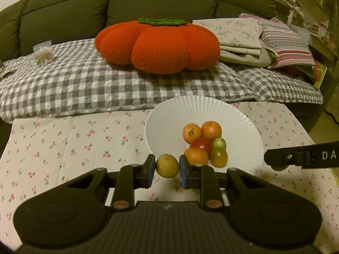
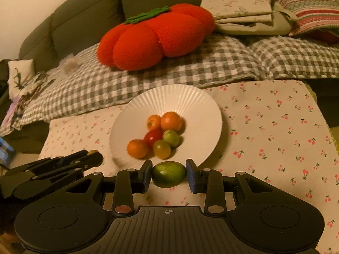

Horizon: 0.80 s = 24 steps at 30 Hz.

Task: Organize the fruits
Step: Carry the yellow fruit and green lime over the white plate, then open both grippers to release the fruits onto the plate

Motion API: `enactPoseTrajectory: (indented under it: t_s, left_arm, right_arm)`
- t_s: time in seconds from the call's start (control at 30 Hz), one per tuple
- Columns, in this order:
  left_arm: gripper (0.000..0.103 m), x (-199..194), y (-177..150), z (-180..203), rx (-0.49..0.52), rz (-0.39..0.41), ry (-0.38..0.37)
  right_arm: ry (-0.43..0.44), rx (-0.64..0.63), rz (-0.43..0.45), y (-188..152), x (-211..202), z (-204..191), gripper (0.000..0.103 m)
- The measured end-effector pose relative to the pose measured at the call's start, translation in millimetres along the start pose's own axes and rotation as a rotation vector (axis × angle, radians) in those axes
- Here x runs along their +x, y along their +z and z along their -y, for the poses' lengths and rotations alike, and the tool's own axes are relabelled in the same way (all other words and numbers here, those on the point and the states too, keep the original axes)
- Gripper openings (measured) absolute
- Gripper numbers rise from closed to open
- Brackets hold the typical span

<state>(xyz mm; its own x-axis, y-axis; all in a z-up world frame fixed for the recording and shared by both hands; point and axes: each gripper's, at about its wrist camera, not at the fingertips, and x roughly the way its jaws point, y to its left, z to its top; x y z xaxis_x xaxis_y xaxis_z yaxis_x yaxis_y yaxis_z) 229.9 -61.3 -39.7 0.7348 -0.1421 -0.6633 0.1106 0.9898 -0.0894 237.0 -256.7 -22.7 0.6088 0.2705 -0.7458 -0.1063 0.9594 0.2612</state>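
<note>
Right now I'm holding a fruit in each gripper, both over the near side of the white plate (image 1: 169,114). My left gripper (image 1: 167,167) is clamping a small yellow-brown fruit (image 1: 167,166) between its blue pads (image 1: 150,169), just at the plate's near-left rim. My right gripper (image 2: 169,174) is squeezing a green lime-like fruit (image 2: 169,174) from both sides, just in front of the plate's near edge in the right wrist view. Both fruits are hanging clear of the cherry-print cloth (image 1: 74,148) covering the table.

On the plate, six small fruits are sitting bunched together and touching: two orange ones (image 1: 211,129) at the back, a red one (image 1: 202,144) in the middle, a pale green one (image 1: 219,142) beside it, another orange one (image 1: 196,155) at the near left and a yellow-green one (image 1: 219,157) at the near right.

From the left camera, my right gripper's black finger is poking in from the right edge, beside the plate. Behind the table a grey checked blanket (image 1: 84,84) is lying on the dark sofa (image 1: 63,6), with a big red tomato-shaped cushion (image 1: 157,42) on it and folded linens (image 1: 239,36) to its right.
</note>
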Motion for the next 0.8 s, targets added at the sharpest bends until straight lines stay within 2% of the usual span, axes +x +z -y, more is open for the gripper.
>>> enactPoseTrajectory:
  t_s: [0.17,0.4,0.67,0.8]
  left_arm:
    - [0.023,19,1,-4,0.001,0.013,-0.014]
    - [0.023,40,9,-3,0.005,0.046,-0.046]
    - [0.023,62,5,3,0.027,0.033,-0.047]
    - [0.030,64,5,0,0.014,0.034,-0.051]
  right_arm:
    - [-0.029,0.011,0.001,3,16,7,0.033]
    - [-0.054,-0.051,-0.002,-1,36,-1,0.033]
    - [-0.058,-0.077,0.003,-1,52,1,0.033]
    - [-0.048,-0.055,0.011,0,55,5,0.034]
